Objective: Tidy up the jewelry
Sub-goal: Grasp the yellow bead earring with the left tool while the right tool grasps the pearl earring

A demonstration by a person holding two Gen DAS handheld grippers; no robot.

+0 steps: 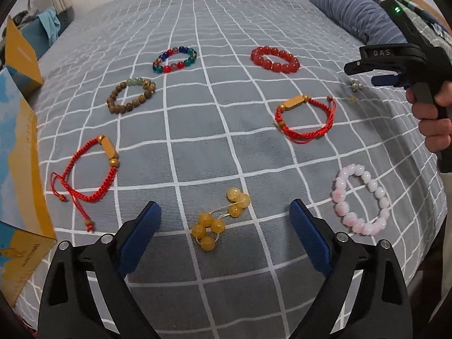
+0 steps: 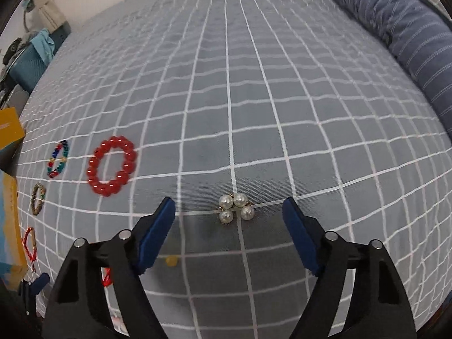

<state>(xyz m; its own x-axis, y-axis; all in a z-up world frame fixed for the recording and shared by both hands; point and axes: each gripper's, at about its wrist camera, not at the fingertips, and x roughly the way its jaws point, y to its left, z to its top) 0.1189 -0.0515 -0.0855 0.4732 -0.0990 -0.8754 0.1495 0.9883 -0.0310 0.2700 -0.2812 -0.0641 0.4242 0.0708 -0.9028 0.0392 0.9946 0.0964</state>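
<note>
Jewelry lies spread on a grey checked bedspread [image 1: 197,147]. In the left wrist view my left gripper [image 1: 226,214] is open, with amber bead earrings [image 1: 220,220] between its fingers. Around lie a pink bead bracelet [image 1: 360,199], two red cord bracelets [image 1: 84,169] [image 1: 305,118], a brown bead bracelet [image 1: 131,96], a multicolour bead bracelet [image 1: 175,60] and a red bead bracelet [image 1: 274,59]. My right gripper [image 2: 228,212] is open, hovering over a pearl cluster earring [image 2: 236,208]. It also shows in the left wrist view [image 1: 364,75], with the pearls [image 1: 355,84] under it.
A yellow and blue cardboard box [image 1: 19,186] stands at the bed's left edge. A blue striped pillow [image 2: 409,36] lies at the far right. A small yellow bead [image 2: 171,260] lies near my right gripper's left finger. The bedspread's far half is bare.
</note>
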